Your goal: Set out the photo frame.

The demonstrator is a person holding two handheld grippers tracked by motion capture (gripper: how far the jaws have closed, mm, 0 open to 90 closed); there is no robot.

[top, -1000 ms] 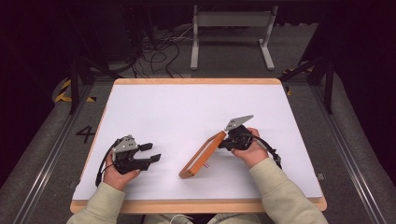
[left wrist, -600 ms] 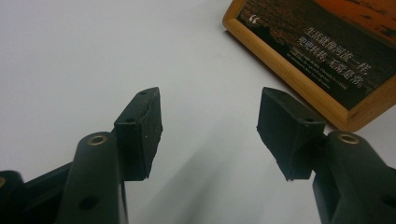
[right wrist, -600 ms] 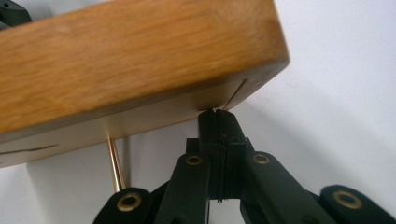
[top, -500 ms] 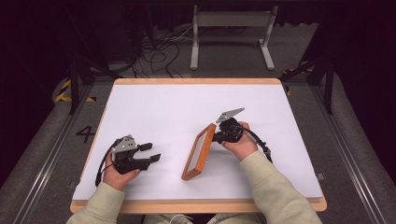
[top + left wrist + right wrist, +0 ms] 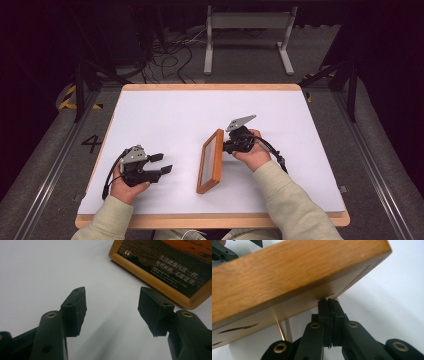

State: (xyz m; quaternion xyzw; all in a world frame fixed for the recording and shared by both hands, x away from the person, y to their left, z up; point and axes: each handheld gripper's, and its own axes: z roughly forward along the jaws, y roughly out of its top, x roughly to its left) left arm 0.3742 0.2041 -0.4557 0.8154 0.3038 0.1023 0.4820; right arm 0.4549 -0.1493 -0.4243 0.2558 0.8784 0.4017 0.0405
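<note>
Right gripper [image 5: 231,145], jaws pressed together, meets the picture frame's [image 5: 210,161] back; left gripper [image 5: 164,163] gapes wide at eight o'clock.

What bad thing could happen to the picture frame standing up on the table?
The picture frame stands on its bottom edge, tilted, and the right gripper, jaws shut, seems to pinch just a thin part on its back. If that slips, it could tip flat onto the table. The left gripper rests open and apart from it, probably too far to catch it.

Wooden picture frame [image 5: 210,161], orange-brown border, dark print with white lettering, propped tilted on white table, right of centre
</note>
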